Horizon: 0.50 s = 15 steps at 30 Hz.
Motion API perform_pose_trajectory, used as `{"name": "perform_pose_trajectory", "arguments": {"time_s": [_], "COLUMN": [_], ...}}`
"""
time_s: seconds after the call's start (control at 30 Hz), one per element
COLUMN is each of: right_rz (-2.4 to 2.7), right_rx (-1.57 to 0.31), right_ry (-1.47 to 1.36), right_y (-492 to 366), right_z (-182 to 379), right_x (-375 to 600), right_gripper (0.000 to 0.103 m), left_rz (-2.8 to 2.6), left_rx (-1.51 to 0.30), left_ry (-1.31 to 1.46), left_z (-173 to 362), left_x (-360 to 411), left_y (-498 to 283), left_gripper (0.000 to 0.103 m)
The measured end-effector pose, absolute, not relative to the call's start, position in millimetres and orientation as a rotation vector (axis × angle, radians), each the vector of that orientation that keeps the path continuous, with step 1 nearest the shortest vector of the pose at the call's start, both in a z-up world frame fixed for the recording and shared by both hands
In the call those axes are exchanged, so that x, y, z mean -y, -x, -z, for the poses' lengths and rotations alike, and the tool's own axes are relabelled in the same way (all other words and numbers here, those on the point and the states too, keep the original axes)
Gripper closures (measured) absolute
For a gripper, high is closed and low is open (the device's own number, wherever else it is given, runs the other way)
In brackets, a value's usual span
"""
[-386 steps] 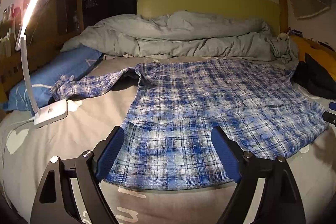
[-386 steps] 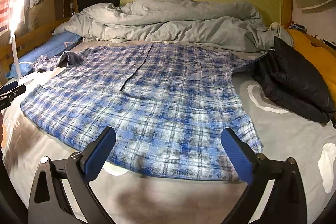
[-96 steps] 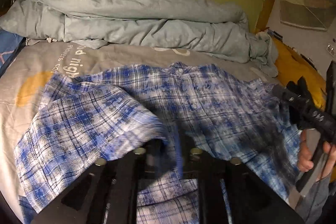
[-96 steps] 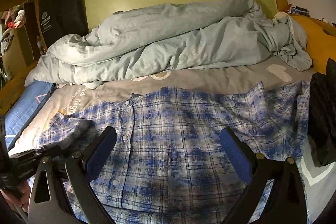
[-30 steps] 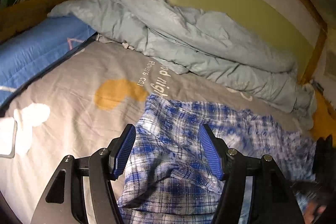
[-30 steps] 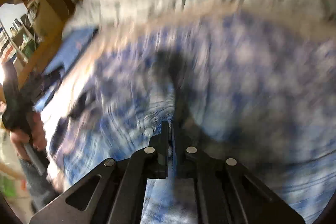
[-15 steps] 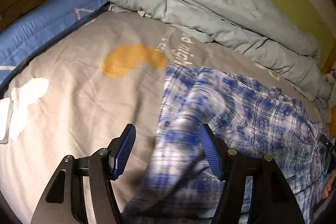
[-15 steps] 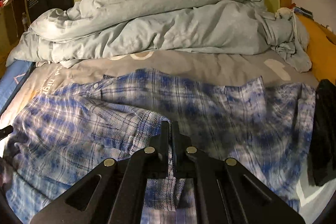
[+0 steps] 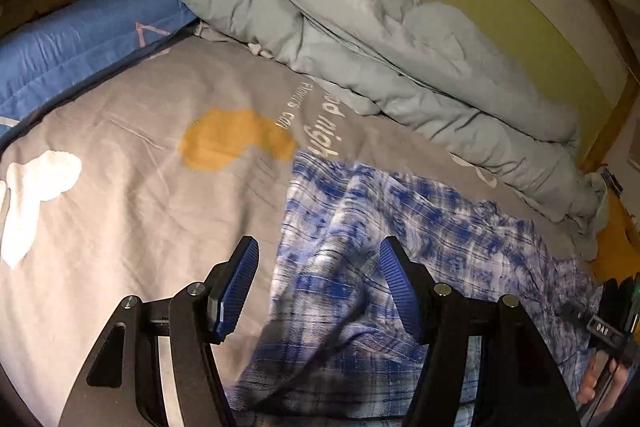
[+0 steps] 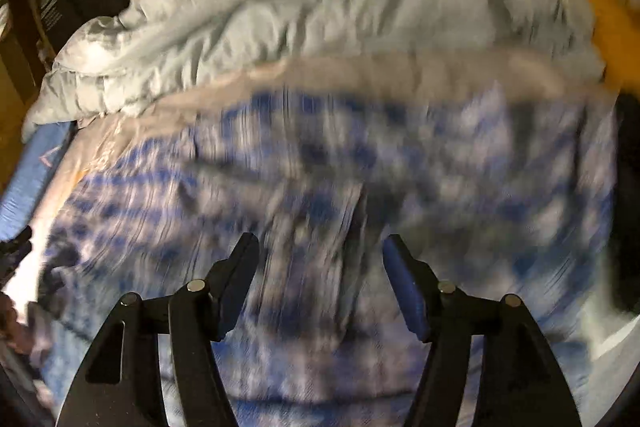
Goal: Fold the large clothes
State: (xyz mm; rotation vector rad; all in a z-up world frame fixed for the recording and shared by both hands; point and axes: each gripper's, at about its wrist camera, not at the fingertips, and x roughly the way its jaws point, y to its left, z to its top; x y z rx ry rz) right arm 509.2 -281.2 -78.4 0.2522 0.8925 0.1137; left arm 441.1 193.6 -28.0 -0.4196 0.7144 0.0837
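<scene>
Lying lower centre, shirt [image 9: 400, 247] partly folded, more folds left; left gripper [image 9: 318, 291] released, empty; right gripper [image 10: 320, 287] jaws opening, empty.

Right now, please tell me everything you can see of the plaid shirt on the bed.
The plaid shirt is blue and white, of soft woven cloth. It lies rumpled on the grey bedsheet, its left part folded over the body, below the grey-green duvet. Neither tongs grip it: the left tongs stand open above it and the right tongs are opening.
</scene>
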Motion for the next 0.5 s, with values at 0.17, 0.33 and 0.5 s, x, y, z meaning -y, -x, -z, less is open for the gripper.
{"name": "perform_pose_trajectory", "arguments": {"time_s": [0.17,0.33,0.5], "right_rz": [-0.108,-0.068,-0.002], "right_rx": [-1.019,-0.808,-0.650], "right_ry": [-0.225,-0.252,-0.264], "right_y": [-522.6,-502.7,-480.2], "right_z": [106.7,73.3,37.2], "right_x": [272.9,283.8,309.2], "right_gripper": [0.060,0.101,0.101], "left_rz": [-0.085,-0.107,-0.104], "left_rx": [-0.730,-0.727,-0.707], "left_ry": [0.429,0.388,0.410], "left_z": [30.2,28.6,22.8], "left_x": [-195.8,-191.7,-196.7], "left_y": [-442.9,-442.1,-438.2], "left_gripper": [0.038,0.038,0.038]}}
